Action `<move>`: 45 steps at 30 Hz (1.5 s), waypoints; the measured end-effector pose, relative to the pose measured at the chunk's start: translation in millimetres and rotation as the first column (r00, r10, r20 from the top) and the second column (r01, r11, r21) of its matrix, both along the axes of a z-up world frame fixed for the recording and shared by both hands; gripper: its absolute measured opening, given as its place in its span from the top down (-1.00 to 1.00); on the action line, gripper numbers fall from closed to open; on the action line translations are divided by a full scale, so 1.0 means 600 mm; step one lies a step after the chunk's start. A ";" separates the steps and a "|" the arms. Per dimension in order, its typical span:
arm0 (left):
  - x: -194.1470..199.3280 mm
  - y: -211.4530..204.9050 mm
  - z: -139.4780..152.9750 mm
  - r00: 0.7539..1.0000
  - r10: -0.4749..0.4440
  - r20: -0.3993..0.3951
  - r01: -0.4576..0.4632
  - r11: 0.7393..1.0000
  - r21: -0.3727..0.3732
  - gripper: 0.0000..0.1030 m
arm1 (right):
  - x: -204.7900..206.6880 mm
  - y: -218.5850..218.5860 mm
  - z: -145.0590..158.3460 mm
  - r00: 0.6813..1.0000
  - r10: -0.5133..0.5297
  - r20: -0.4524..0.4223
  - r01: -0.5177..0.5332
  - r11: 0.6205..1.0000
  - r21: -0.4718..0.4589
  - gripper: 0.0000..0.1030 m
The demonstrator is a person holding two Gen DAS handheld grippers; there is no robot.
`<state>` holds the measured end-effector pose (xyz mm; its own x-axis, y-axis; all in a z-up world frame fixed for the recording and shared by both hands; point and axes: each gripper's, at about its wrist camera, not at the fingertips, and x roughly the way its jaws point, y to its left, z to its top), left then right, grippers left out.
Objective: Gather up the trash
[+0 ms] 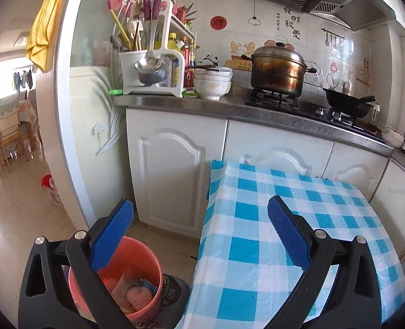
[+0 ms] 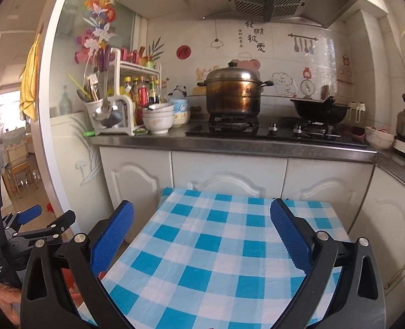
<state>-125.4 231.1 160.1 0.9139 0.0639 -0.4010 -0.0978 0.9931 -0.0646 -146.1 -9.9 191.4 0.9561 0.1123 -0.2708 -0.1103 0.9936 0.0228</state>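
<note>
Plainly, we hold both the left gripper [image 1: 199, 216] and right gripper [image 2: 202, 216] wide and empty, the left nearer the orange bucket [image 1: 147, 260] of trash at lower left.

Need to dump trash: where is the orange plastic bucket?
Left wrist view, lower left: the orange plastic bucket stands on the floor left of the blue-checked table.

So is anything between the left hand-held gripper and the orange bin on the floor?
Nothing visible. The left hand-held gripper is open and empty, with the orange bin just below its left finger, beside the checkered table. The bin's mouth is uncovered, with trash already inside.
</note>
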 end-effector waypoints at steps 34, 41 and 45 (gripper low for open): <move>-0.171 -0.149 0.148 0.960 -0.136 0.243 0.115 0.989 0.097 -0.93 | -0.259 -0.106 0.145 0.923 -0.237 0.302 0.221 0.971 0.088 -0.91; -0.177 -0.145 0.155 0.957 -0.144 0.252 0.129 0.989 0.075 -0.93 | -0.266 -0.104 0.146 0.915 -0.259 0.311 0.246 0.966 0.079 -0.91; -0.180 -0.146 0.166 0.952 -0.156 0.264 0.145 0.988 0.060 -0.93 | -0.268 -0.105 0.148 0.904 -0.283 0.321 0.273 0.959 0.079 -0.91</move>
